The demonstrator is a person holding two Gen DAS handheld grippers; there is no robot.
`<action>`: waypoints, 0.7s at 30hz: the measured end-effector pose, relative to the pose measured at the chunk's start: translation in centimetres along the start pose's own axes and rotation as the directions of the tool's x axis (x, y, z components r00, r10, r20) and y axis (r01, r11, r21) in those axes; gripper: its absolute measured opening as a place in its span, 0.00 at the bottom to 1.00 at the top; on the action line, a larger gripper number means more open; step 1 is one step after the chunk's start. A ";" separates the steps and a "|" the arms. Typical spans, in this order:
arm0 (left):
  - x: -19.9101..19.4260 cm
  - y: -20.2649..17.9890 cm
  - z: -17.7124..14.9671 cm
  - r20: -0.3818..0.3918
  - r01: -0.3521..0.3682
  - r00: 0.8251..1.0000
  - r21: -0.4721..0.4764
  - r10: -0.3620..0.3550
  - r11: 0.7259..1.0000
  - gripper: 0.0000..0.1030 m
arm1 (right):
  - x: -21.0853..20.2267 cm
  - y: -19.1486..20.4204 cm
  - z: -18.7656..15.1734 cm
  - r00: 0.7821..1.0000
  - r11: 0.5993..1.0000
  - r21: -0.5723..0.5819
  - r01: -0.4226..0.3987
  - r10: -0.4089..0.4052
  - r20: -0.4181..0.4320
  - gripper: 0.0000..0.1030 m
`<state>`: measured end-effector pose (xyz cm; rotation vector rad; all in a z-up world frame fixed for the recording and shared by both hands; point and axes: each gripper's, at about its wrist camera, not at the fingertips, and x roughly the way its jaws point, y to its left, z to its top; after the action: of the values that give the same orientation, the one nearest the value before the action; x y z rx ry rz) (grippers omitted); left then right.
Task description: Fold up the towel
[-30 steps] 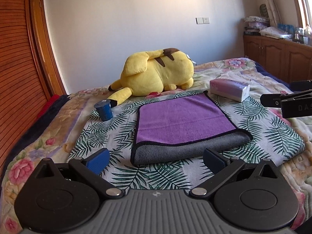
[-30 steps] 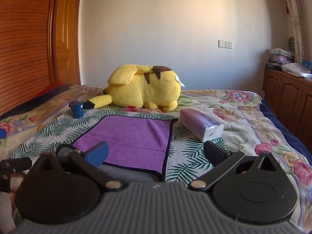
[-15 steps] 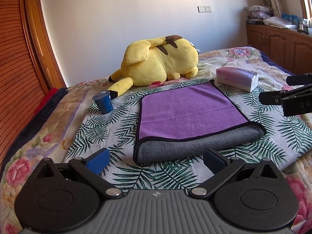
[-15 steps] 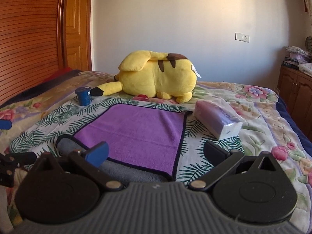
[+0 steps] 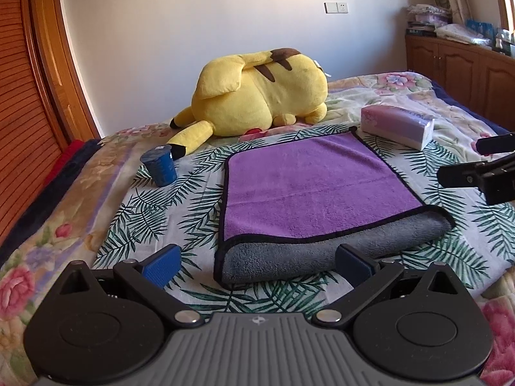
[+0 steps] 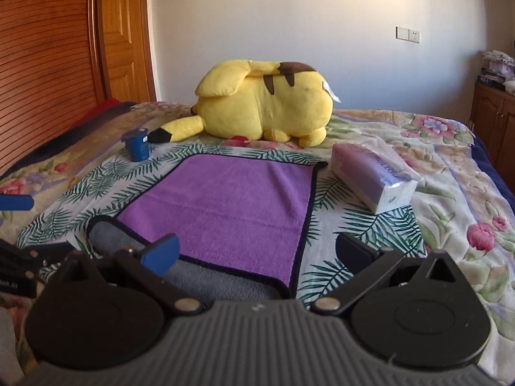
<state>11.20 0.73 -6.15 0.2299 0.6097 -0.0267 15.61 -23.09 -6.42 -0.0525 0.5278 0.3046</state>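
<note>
A purple towel (image 5: 309, 180) with a grey underside and black trim lies on the bed, its near edge folded over into a grey roll (image 5: 322, 251). It also shows in the right wrist view (image 6: 231, 206). My left gripper (image 5: 257, 265) is open and empty, just in front of the grey roll's near left part. My right gripper (image 6: 256, 252) is open and empty over the towel's near right corner. The right gripper's fingers (image 5: 463, 175) show at the right edge of the left wrist view.
A yellow plush toy (image 5: 257, 96) lies behind the towel. A blue cup (image 5: 161, 167) stands to the towel's left. A tissue pack (image 5: 397, 125) lies to its right. A wooden wardrobe (image 5: 29, 96) is at left, cabinets (image 5: 457, 70) at right.
Both grippers have moved forward and lower toward the towel's near edge. The towel has not moved. Both stay open.
</note>
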 end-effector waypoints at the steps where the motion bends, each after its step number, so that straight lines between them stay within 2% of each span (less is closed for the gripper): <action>1: 0.3 0.0 0.1 -0.004 -0.003 1.000 0.002 0.003 1.000 1.00 | 0.2 0.0 0.0 1.000 1.000 -0.005 -0.003 0.003 -0.003 1.00; 8: 2.3 0.7 0.2 -0.024 0.020 1.000 -0.002 -0.020 1.000 0.99 | 1.6 -0.2 -0.2 0.999 1.000 -0.019 -0.011 0.010 -0.040 1.00; 21: 5.7 2.2 0.5 -0.071 0.036 0.997 -0.027 -0.038 0.999 0.91 | 3.4 -0.3 -0.9 0.994 0.999 -0.035 -0.023 0.019 -0.105 0.99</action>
<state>16.35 3.02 -8.58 0.1950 0.6848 -0.0463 18.10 -22.57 -8.93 -0.0980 0.6271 0.3331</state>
